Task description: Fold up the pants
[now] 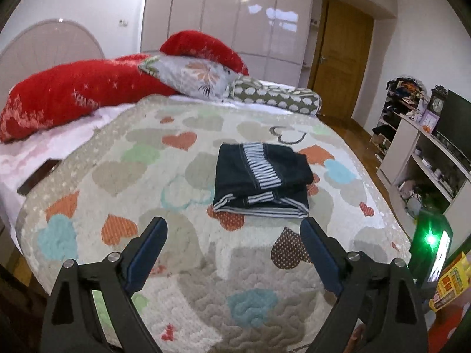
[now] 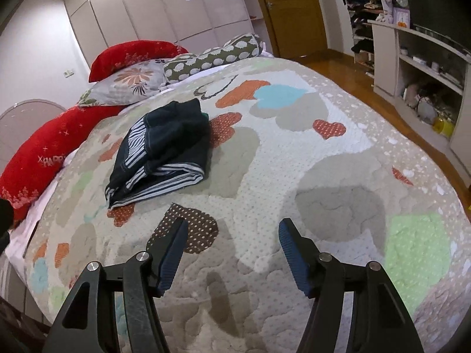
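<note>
The dark pants (image 1: 260, 178) with black-and-white striped trim lie folded into a compact stack on the heart-patterned quilt (image 1: 117, 176). In the right wrist view the pants (image 2: 160, 150) sit left of centre on the quilt (image 2: 294, 153). My left gripper (image 1: 232, 223) is open and empty, hovering above the quilt just short of the stack. My right gripper (image 2: 232, 225) is open and empty, above the quilt, back from the stack and to its right.
Red pillows (image 1: 67, 94), a floral pillow (image 1: 194, 75) and a spotted bolster (image 1: 273, 97) lie at the head of the bed. A white shelf unit (image 1: 424, 158) stands across the wooden floor on the right. A green-lit device (image 1: 431, 244) is at the bed's near right corner.
</note>
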Action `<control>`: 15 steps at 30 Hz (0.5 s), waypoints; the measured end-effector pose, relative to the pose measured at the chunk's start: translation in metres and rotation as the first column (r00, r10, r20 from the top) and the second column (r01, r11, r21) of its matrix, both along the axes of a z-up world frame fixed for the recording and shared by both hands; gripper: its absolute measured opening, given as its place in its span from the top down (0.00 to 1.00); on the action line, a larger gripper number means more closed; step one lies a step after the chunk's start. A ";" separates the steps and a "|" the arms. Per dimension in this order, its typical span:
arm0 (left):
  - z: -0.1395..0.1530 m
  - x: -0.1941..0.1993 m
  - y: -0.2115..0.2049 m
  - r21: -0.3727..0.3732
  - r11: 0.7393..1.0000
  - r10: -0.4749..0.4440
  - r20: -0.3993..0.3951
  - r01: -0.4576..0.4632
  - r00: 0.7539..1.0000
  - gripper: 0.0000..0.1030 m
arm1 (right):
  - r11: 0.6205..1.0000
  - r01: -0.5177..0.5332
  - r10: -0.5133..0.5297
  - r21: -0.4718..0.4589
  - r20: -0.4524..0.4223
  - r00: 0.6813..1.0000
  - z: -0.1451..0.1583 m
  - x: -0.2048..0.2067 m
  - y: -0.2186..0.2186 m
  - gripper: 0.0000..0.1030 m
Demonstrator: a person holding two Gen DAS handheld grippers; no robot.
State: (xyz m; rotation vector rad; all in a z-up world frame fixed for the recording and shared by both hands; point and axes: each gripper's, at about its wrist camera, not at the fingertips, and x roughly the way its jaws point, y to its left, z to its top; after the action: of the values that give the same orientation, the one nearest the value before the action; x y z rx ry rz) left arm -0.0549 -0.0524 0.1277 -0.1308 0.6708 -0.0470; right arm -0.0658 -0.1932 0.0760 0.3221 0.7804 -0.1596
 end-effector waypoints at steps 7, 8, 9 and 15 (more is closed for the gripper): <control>-0.005 0.005 0.011 -0.032 0.998 0.048 -0.020 -0.048 0.999 0.12 | 0.999 0.001 -0.001 -0.033 0.006 1.000 0.003 -0.004 0.004 0.34; -0.007 0.007 0.011 -0.033 0.998 0.047 -0.030 -0.048 0.998 0.12 | 0.998 -0.002 0.003 -0.060 0.021 1.000 0.005 -0.006 0.006 0.34; -0.009 0.008 0.012 -0.033 0.998 0.044 -0.041 -0.046 0.998 0.12 | 0.997 -0.002 0.004 -0.079 0.029 1.000 0.006 -0.006 0.008 0.34; -0.011 0.009 0.015 -0.042 0.998 0.041 -0.056 -0.043 0.998 0.12 | 0.989 -0.043 0.049 -0.143 0.043 0.998 0.011 -0.006 0.021 0.33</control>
State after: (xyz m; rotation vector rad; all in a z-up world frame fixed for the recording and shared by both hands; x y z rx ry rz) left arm -0.0463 -0.0372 0.1170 -0.1879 0.7217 -0.0177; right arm -0.0719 -0.1720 0.0867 0.1724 0.7258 -0.1629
